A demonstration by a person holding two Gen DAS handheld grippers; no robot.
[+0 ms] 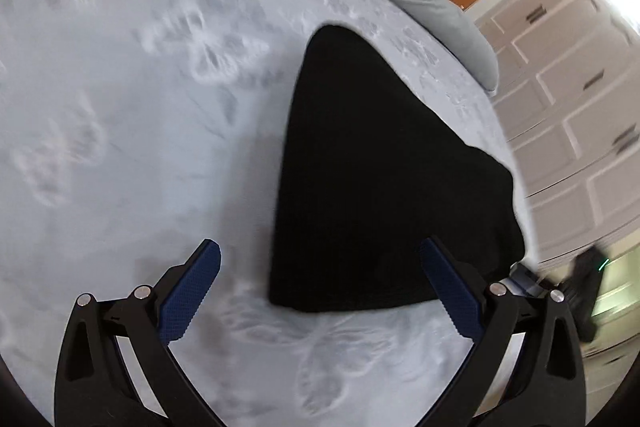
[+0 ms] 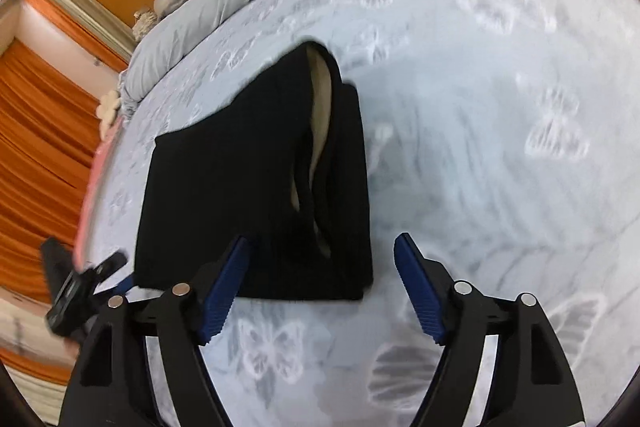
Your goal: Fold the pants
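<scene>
On the bed (image 1: 120,147), both grippers (image 1: 320,283) (image 2: 324,267) spread empty; the loosely stacked folded pants (image 2: 248,187) could slump if nudged.

Black pants (image 2: 248,179) lie folded flat on the bed — a pale lining, seemingly, showing at one edge.

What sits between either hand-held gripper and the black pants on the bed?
Nothing visible. Only bare bedspread lies between the open right hand-held gripper, the open left hand-held gripper and the folded pants.
</scene>
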